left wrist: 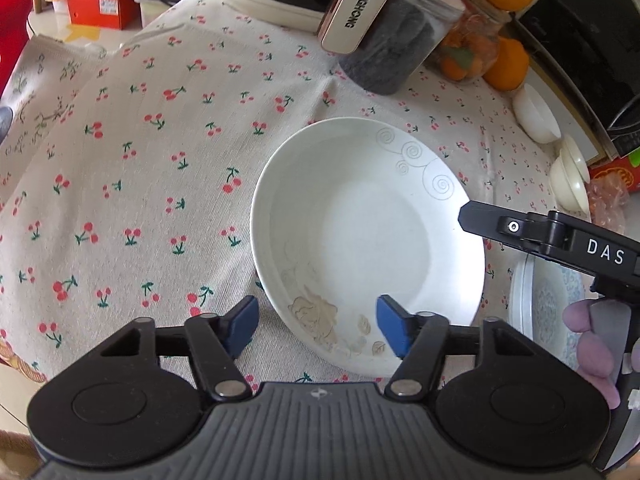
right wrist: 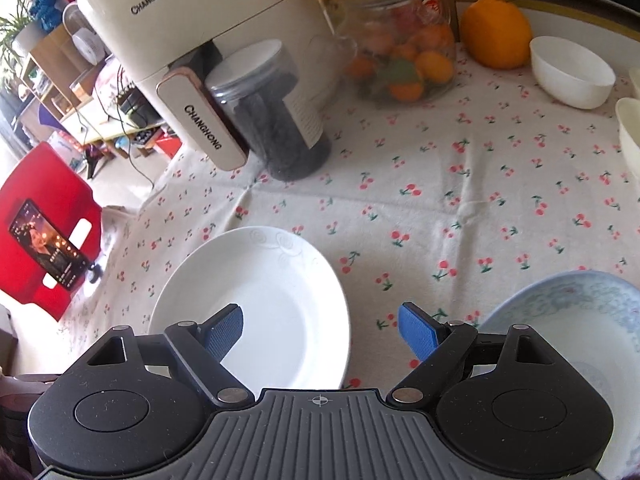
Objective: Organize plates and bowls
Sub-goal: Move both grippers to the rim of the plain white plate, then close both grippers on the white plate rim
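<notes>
A white deep plate [left wrist: 360, 236] with grey swirls and a pale flower print lies on the cherry-print tablecloth [left wrist: 140, 160]. My left gripper [left wrist: 319, 326] is open and straddles the plate's near rim, one blue pad over the cloth and the other inside the plate. My right gripper [right wrist: 322, 336] is open across the same plate's [right wrist: 272, 300] opposite rim; its black finger [left wrist: 492, 224] reaches that rim. A blue-patterned plate [right wrist: 580, 320] sits just right of it. At the far right stand a white bowl [right wrist: 572, 72] and stacked cream bowls [right wrist: 630, 136].
At the back stand a cream air fryer [right wrist: 200, 40], a jar of dark contents [right wrist: 272, 120], a jar of small oranges [right wrist: 400, 52] and a large orange fruit [right wrist: 496, 32]. A red chair with a phone [right wrist: 44, 232] is beyond the table's left edge. A gloved hand [left wrist: 592, 340] holds the right gripper.
</notes>
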A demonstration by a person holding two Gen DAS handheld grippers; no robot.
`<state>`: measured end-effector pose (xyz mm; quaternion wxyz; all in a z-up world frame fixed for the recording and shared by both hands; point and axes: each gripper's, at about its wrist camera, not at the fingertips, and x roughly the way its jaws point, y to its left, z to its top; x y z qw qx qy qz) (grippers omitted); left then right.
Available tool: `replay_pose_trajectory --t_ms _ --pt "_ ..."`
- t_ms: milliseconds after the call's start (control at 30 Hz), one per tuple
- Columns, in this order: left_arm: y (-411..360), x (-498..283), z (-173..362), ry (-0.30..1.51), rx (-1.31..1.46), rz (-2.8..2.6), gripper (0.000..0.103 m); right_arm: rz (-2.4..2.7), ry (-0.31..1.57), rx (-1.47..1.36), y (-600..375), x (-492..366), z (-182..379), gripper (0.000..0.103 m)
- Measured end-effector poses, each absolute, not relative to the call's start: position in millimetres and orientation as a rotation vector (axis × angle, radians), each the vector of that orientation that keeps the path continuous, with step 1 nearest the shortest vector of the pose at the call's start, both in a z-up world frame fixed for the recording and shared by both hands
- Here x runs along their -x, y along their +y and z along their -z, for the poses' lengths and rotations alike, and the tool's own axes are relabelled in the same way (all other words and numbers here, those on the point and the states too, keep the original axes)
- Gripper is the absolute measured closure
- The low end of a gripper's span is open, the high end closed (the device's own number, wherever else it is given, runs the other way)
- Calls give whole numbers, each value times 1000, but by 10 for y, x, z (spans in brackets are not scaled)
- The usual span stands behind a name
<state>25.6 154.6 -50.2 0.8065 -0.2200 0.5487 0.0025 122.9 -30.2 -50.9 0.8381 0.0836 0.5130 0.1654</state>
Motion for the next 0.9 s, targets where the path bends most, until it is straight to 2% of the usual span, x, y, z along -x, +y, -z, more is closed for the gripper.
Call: replay_pose_trajectory --t_ms 100,167,367,533,900 --pt "1548 -261 523 1178 487 7 60 -363 1080 -172 -247 -1234 512 16" --pt "1549 -259 524 1178 492 7 61 -366 1078 -170 -222 -1242 519 17" --pt "1582 -254 546 1178 505 -13 71 -361 1096 -167 -168 -1260 597 21" --pt "1587 -243 543 1170 498 -23 75 -351 1108 -170 -146 -1269 647 39" --pt "1636 -217 546 1166 503 -31 81 -308 1115 -141 -167 -1265 709 63"
